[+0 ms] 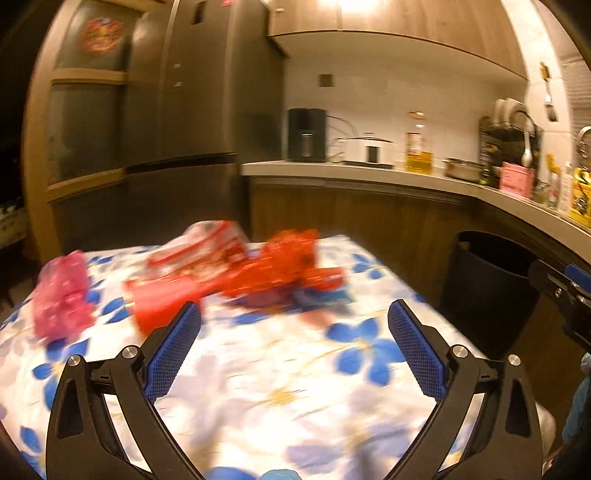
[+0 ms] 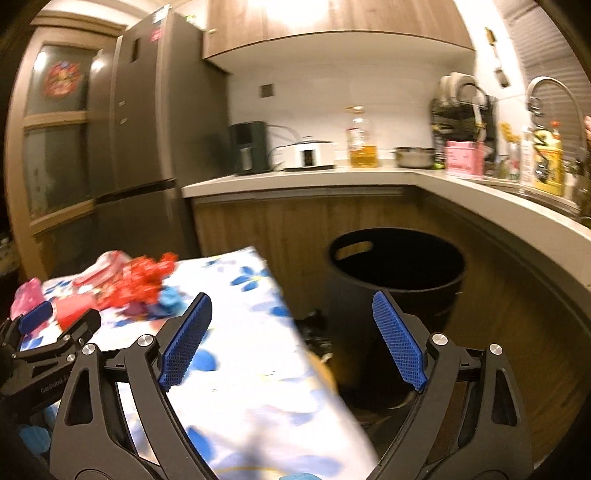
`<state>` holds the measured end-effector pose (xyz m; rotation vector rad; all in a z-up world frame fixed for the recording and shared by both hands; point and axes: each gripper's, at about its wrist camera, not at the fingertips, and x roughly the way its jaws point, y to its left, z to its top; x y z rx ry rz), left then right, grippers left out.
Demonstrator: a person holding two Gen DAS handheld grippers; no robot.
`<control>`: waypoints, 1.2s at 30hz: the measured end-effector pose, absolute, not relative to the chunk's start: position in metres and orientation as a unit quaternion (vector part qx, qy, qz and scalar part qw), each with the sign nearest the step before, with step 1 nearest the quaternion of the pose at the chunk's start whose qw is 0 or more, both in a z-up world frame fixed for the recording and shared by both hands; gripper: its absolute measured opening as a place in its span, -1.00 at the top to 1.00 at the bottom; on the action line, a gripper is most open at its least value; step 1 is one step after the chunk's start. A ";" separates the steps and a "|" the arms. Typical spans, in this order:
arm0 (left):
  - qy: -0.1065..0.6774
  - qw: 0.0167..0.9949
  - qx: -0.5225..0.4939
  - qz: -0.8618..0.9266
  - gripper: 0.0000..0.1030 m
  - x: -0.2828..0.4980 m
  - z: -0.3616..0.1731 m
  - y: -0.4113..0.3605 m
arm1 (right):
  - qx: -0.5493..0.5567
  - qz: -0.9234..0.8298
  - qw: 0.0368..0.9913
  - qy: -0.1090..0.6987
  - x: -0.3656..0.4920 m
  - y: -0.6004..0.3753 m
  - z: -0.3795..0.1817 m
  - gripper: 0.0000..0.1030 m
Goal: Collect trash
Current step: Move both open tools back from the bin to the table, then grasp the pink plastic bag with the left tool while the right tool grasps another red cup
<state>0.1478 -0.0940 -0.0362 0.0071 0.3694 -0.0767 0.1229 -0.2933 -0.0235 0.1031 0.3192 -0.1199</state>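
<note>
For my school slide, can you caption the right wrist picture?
Open right gripper above a flowery tablecloth, red wrappers piled left, black bin waiting beside the table.

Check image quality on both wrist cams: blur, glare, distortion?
Left wrist: red wrappers and pink bag smeared by motion blur, gripper fingers sharp; warm glare on the upper cabinet. Right wrist: floral tablecloth edge blurred, black bin reasonably clear, glare top centre. Both: strong fisheye bending, dark corners.
</note>
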 end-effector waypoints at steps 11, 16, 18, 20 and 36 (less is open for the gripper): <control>0.182 0.982 -0.020 0.042 -0.88 0.134 -0.043 -0.006 | 0.024 0.050 0.981 0.187 0.157 -0.193 -0.038 -0.70; 0.181 0.980 -0.036 0.079 -0.88 0.128 -0.045 0.034 | 0.004 0.105 0.974 0.199 0.173 -0.145 -0.048 -0.75; 0.182 0.978 -0.046 0.091 -0.88 0.126 -0.045 0.049 | -0.003 0.123 0.971 0.203 0.180 -0.127 -0.050 -0.81; 0.183 0.976 -0.062 0.097 -0.88 0.125 -0.043 0.064 | -0.007 0.138 0.969 0.204 0.188 -0.110 -0.051 -0.90; 0.178 0.970 -0.060 0.154 -0.88 0.151 -0.031 0.126 | -0.051 0.203 0.946 0.247 0.261 -0.019 -0.067 -0.90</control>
